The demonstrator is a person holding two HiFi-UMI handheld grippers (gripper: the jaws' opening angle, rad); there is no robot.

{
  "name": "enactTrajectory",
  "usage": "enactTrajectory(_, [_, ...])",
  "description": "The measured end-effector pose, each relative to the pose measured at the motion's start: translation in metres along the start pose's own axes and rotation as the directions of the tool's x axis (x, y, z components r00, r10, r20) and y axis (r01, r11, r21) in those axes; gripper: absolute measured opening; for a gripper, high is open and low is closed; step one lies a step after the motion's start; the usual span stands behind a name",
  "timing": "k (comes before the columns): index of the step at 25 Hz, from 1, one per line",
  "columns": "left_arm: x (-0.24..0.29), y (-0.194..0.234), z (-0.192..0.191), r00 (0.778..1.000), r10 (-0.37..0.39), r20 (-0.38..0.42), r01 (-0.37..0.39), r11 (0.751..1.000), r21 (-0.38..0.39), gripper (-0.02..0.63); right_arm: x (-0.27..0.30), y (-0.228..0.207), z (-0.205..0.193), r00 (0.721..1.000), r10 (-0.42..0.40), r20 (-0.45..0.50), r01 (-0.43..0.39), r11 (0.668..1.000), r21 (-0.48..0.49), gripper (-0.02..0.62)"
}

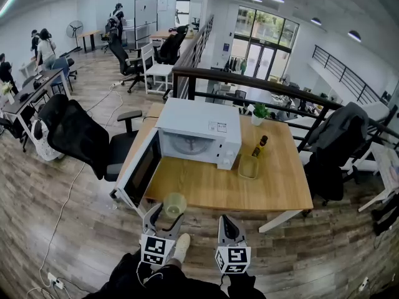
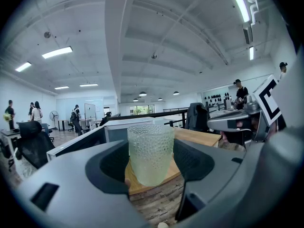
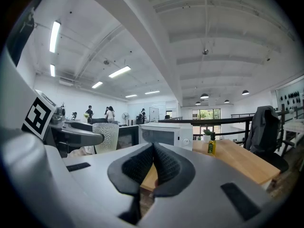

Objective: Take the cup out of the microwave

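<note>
A clear, dimpled glass cup (image 1: 174, 204) sits between the jaws of my left gripper (image 1: 169, 215), over the front edge of the wooden table (image 1: 274, 185). In the left gripper view the cup (image 2: 150, 153) fills the gap, with a dark pad pressed against each side. The white microwave (image 1: 199, 132) stands on the table with its door (image 1: 140, 170) swung open to the left. My right gripper (image 1: 228, 224) hangs beside the left one, in front of the table. Its pads meet with nothing between them (image 3: 153, 163). The right gripper view also shows the cup (image 3: 105, 137) and the microwave (image 3: 164, 136).
Right of the microwave stand a small bottle (image 1: 259, 147), a yellowish container (image 1: 248, 166) and a potted plant (image 1: 259, 113). A black office chair (image 1: 81, 136) stands left of the table, and a chair draped with a jacket (image 1: 336, 142) on the right. A railing runs behind.
</note>
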State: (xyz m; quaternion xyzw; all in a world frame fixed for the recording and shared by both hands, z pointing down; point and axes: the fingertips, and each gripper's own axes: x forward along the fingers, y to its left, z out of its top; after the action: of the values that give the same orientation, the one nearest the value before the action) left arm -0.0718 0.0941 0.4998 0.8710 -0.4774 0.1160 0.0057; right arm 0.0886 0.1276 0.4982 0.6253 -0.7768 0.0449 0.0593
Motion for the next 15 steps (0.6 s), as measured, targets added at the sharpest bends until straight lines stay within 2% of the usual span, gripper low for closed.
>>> enactTrajectory(15, [0.0033,0.0018,0.0,1.0,-0.005,0.001,0.005,1.0,0.004,0.293,0.0033,0.0002,0.0,1.0,-0.003,0.001,0.003,1.0,0.001,0.015])
